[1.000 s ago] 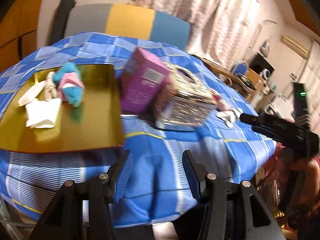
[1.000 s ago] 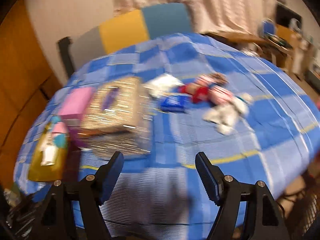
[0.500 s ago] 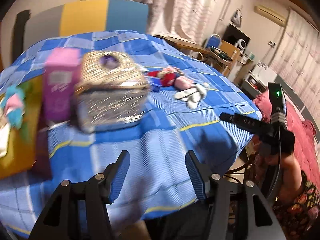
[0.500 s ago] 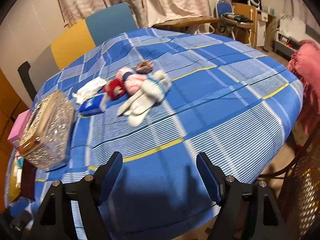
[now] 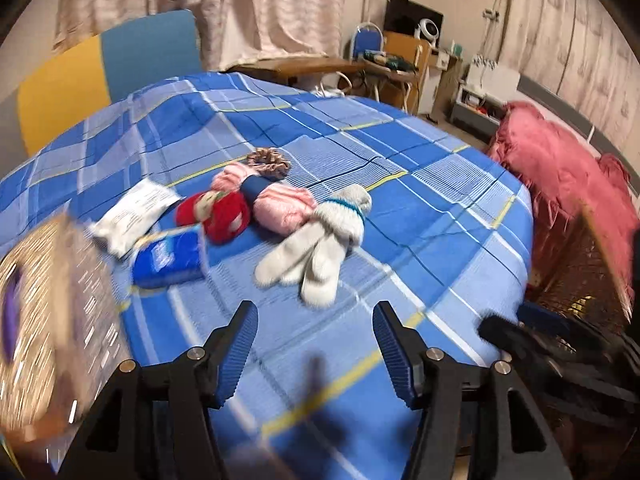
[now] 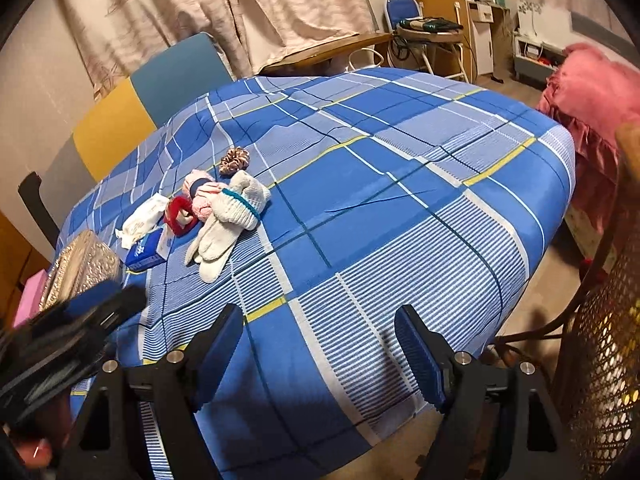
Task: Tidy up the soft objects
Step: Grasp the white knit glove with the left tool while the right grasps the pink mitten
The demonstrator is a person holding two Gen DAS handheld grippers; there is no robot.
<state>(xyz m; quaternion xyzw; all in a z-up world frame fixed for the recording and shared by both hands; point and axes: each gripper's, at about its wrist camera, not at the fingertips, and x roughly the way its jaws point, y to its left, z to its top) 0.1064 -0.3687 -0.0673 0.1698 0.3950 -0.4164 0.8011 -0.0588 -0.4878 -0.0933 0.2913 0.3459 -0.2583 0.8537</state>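
A round table under a blue checked cloth [image 6: 400, 208] holds a cluster of soft things left of centre: a white knit glove [image 5: 320, 236], a pink knit roll [image 5: 280, 204], a red knit piece [image 5: 220, 216] and a brown scrunchie [image 6: 235, 160]. Beside them lie a blue tissue pack [image 5: 168, 258] and a white packet [image 5: 134, 210]; their print is unreadable. The left gripper [image 5: 314, 344] and right gripper [image 6: 320, 344] hover spread and empty near the table's edge.

A lived-in home room: patterned curtains [image 6: 256, 4] across the top, a pink ruffled bed [image 6: 596, 96] at right, a cluttered wooden side desk [image 5: 404, 64] behind.
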